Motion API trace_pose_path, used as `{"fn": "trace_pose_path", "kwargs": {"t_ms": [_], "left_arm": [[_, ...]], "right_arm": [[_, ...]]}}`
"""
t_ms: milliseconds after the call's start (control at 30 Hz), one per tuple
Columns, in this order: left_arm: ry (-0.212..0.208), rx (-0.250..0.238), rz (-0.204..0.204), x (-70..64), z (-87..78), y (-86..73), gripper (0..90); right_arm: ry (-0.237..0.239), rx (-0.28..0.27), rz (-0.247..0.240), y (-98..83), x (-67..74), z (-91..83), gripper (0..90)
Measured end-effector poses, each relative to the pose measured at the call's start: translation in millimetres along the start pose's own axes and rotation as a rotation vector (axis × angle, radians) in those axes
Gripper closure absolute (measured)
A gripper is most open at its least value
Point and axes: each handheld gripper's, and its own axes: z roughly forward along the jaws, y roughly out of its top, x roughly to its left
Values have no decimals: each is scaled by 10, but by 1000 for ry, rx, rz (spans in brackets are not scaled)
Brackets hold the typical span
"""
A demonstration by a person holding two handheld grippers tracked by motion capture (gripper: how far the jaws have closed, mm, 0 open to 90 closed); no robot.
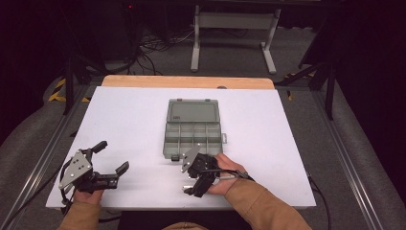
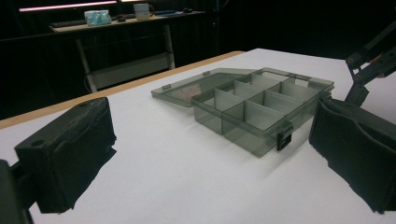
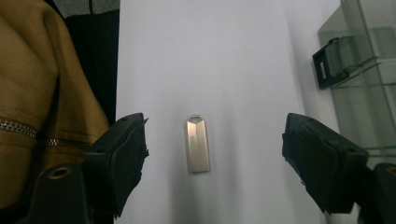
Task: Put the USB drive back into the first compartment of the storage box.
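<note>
Between the right gripper's (image 3: 212, 154) wide jaws, untouched, a USB stick (image 3: 197, 144) lies flat on the bench (image 3: 233, 56), long axis running along them; left gripper (image 1: 111, 163) wide, empty, farther off.

Dim room, table (image 1: 143, 110) lit from overhead; soft focus, faint shadows.

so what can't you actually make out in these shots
- Metal usb stick, right gripper view: it lies on the white table between the open right tongs; in the high view they and the hand cover it.
- Organizer box, right gripper view: cut off by the right edge; just a latch corner shows.
- Box compartments, high view: too small to tell what's inside.
- Left tongs: open, holding nothing.
</note>
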Motion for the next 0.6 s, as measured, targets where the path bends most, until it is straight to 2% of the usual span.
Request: {"fn": "trace_pose_path", "kwargs": {"t_ms": [33, 133, 300, 367, 400, 533, 600], "left_arm": [[0, 0, 0, 0, 0, 0, 9], [-2, 4, 0, 0, 6, -1, 9], [-5, 6, 3, -1, 9, -1, 9], [-5, 7, 3, -1, 9, -2, 9], [-5, 6, 3, -1, 9, -1, 9], [-4, 6, 2, -1, 8, -2, 10], [-3, 6, 2, 0, 9, -2, 10]], "right_arm": [[0, 0, 0, 0, 0, 0, 226], [11, 48, 3, 12, 12, 43, 236], [26, 81, 4, 16, 11, 93, 269], [23, 99, 16, 17, 26, 109, 296], [24, 94, -1, 19, 21, 119, 311], [27, 98, -6, 20, 36, 135, 365], [29, 109, -13, 19, 50, 172, 443]]}}
